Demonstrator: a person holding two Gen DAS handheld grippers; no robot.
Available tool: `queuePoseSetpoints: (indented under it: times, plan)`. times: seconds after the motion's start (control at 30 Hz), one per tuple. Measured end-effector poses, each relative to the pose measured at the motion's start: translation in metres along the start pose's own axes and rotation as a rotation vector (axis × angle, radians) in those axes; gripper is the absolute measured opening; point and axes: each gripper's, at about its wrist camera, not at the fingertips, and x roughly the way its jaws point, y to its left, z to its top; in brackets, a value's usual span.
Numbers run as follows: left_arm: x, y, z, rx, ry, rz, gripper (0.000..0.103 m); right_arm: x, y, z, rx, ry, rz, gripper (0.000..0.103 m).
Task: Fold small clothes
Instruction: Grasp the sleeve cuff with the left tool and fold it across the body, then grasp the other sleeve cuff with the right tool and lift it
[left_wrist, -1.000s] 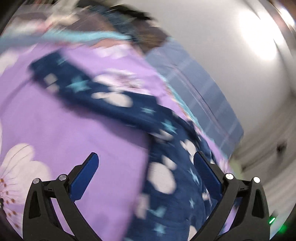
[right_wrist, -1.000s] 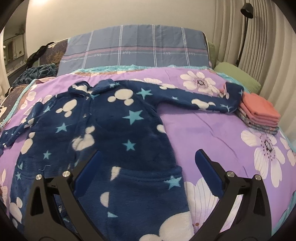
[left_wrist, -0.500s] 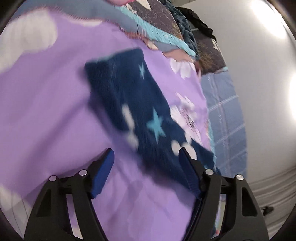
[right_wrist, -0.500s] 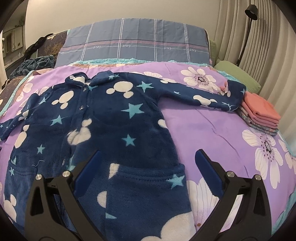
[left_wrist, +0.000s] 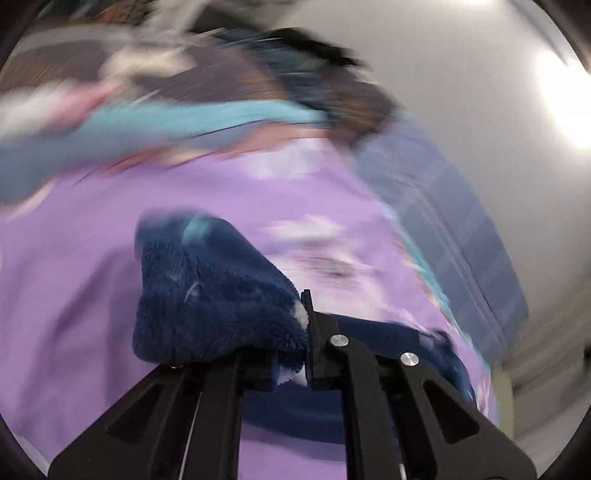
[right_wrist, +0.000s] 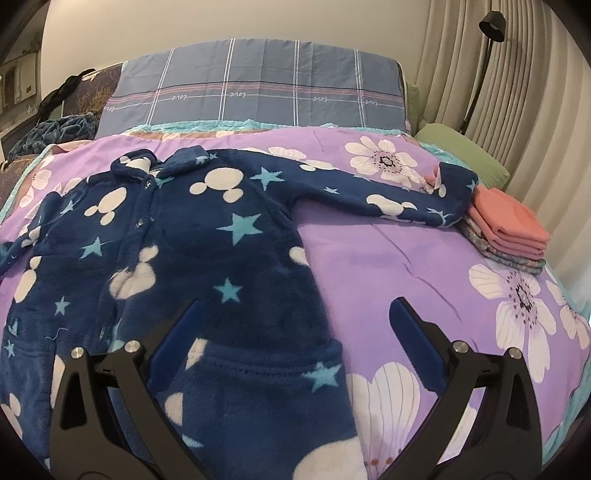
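The fold has only just begun: the left claw (left_wrist: 291, 365) has its jaws pinched tight on a wad of navy fleece — the cuff end of the left sleeve (left_wrist: 210, 295) of the fleece top (right_wrist: 192, 266), as far as the blurred left wrist view allows — and the fabric bulges up ahead of the fingertips and to their left, lifted off the purple floral bedspread (left_wrist: 92, 295). The right claw (right_wrist: 295, 343) stands wide open and holds nothing; it hangs just above the top's lower right part, its left finger over the fleece, its right finger over bare bedspread, with the garment's side edge and pocket seam running between and below them. Everything else is yet to do: the body lies flat and buttoned, collar far ahead of the right claw, and the right sleeve (right_wrist: 388, 199) stretches out ahead and to the right, its cuff touching the folded stack (right_wrist: 506, 229) of pink and patterned clothes, which I take as pieces already finished. Judging by that, both sleeves need bringing across the chest, then the body folding up. Room is generous ahead-right of the right claw, where open bedspread runs between hem and sleeve; further right the stack, a green pillow (right_wrist: 461, 158) and the bed edge close things in. Ahead of the left claw the spread looks clear up to the plaid pillow (right_wrist: 255, 85), though blur hides detail there
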Motion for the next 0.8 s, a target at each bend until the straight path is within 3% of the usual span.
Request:
queuePoseSetpoints:
  times: [0.13,0.27,0.33,0.5,0.67,0.73,0.8]
  plan:
    - [-0.005,-0.110,-0.027,0.233,0.032,-0.165,0.009,0.003,-0.001,0.002,0.021,-0.004,0.040,0.101]
    - [0.002,-0.214,-0.102,0.512,0.114,-0.290,0.009,0.008,-0.003,0.001,0.006,-0.001,0.039,0.101]
    - [0.009,-0.243,-0.146,0.600,0.186,-0.341,0.009,0.011,-0.009,0.001,0.009,0.006,0.031,0.101]
    - [0.049,-0.278,-0.235,0.742,0.360,-0.378,0.010,0.017,-0.032,0.000,0.052,0.007,0.032,0.101]
    - [0.069,-0.282,-0.271,0.806,0.416,-0.348,0.011,0.024,-0.049,0.004,0.097,0.024,0.083,0.101]
    - [0.070,-0.283,-0.272,0.806,0.441,-0.356,0.020,0.030,-0.051,0.009,0.113,0.032,0.121,0.099]
    - [0.060,-0.279,-0.268,0.797,0.443,-0.379,0.042,0.034,-0.047,0.017,0.103,0.030,0.155,0.092]
